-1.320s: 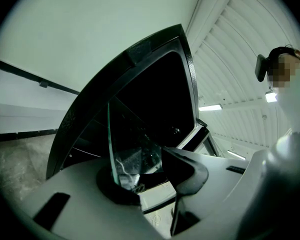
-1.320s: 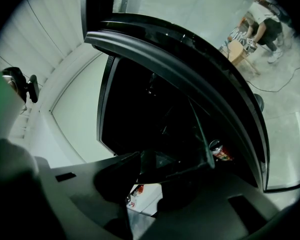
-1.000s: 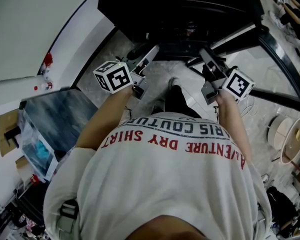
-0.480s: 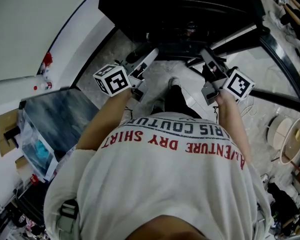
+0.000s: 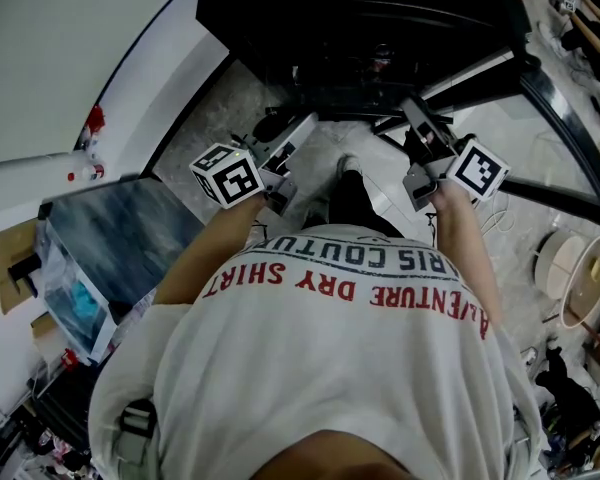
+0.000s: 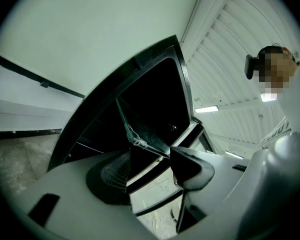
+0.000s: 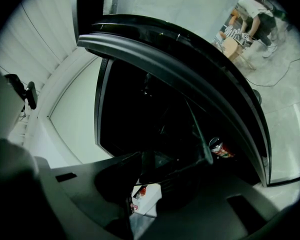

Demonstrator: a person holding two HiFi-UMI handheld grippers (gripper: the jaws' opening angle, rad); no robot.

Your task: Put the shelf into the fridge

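Note:
The black fridge (image 5: 360,18) stands open in front of the person, its inside dark. The glass shelf (image 7: 197,129) reaches into the fridge cavity. My right gripper (image 7: 150,176) is shut on its near edge, and the head view shows that gripper (image 5: 417,133) at the fridge mouth. In the left gripper view the shelf's corner (image 6: 140,134) hangs just beyond my left gripper (image 6: 152,169), whose jaws stand open with nothing between them. From the head view, the left gripper (image 5: 280,153) sits slightly back from the fridge opening.
The fridge door (image 7: 190,59) swings out on the right, with a red can (image 7: 220,149) in its rack. A grey box (image 5: 120,238) lies on the floor at left and a round white spool (image 5: 580,268) at right. Another person bends by a chair (image 7: 250,14).
My left gripper has opened, let go of the glass shelf and drawn back a little from the fridge. The right gripper keeps its hold and has barely moved.

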